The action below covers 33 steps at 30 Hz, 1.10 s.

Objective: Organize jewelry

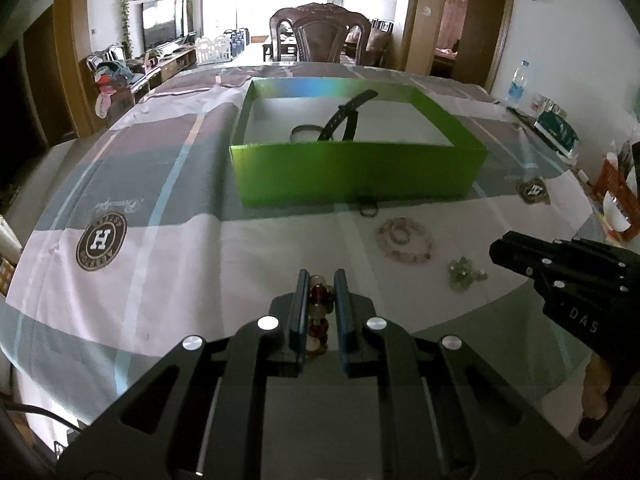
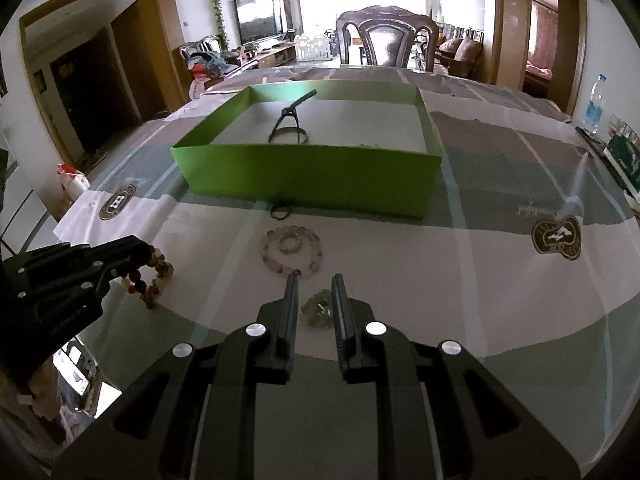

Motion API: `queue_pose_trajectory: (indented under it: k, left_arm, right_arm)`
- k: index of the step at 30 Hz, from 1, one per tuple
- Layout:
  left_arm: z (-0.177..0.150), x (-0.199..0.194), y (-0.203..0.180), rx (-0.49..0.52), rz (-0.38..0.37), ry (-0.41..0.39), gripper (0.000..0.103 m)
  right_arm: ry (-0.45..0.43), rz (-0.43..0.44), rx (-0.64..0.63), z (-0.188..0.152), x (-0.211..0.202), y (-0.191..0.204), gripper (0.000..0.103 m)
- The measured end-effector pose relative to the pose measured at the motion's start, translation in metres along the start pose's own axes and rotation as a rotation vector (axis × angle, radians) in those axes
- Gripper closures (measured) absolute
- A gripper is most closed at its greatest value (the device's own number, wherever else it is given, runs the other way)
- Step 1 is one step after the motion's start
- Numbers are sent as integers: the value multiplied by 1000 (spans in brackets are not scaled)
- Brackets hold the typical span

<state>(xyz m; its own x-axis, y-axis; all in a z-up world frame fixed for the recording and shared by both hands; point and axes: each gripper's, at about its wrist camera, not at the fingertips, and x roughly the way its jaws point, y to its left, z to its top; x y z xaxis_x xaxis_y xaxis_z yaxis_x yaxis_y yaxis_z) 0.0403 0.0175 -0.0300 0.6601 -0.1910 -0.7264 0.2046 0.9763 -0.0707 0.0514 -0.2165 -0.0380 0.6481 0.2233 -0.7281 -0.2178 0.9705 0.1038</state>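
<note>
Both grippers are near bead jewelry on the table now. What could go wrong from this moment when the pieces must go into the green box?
1. The left gripper pinches only part of the red-brown bead bracelet; the rest hangs out sideways, so it may slip or catch on the green box wall.
2. The green bead piece between the right gripper fingers is a small loose clump; a grip may miss part of it.
3. The pink bracelet lies just ahead and could get pushed.

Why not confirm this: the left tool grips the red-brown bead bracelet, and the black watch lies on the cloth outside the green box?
One part is wrong. The black watch lies inside the green box, as the right wrist view shows. The left tool does grip the red-brown bead bracelet.
</note>
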Motion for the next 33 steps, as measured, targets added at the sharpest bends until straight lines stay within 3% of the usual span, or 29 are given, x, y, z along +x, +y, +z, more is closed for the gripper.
queue_pose_trajectory:
  k: [8, 15, 16, 17, 18, 23, 24, 27, 28, 30, 33]
  left_arm:
    - [42, -33, 20, -31, 26, -102, 91]
    - [62, -51, 25, -23, 33, -144, 91]
    - [61, -51, 24, -22, 28, -141, 91]
    - [56, -49, 24, -22, 19, -130, 91]
    - [53, -46, 23, -23, 13, -120, 91]
    - [37, -23, 21, -38, -18, -51, 91]
    - [34, -20, 21, -39, -21, -44, 91]
    - [32, -12, 21, -43, -23, -25, 91]
    - [32, -11, 21, -43, -22, -24, 91]
    - [32, -11, 22, -43, -20, -26, 91]
    - [34, -11, 24, -45, -23, -31, 91]
  right_arm:
    - [-106, 53, -46, 39, -33, 12, 86]
    - [-107, 35, -63, 46, -35, 14, 85]
    - [-89, 37, -67, 43, -30, 12, 80]
    - [-54, 30, -72, 35, -20, 11, 60]
    - [-23, 18, -78, 27, -10, 11, 49]
    - [135, -73, -80, -5, 48, 4, 47]
    - [151, -69, -74, -6, 54, 2, 49]
    - [158, -87, -73, -8, 59, 0, 74]
    - [158, -66, -68, -7, 57, 0, 76]
    - [133, -45, -80, -3, 48, 3, 97]
    - [100, -36, -80, 7, 37, 3, 97]
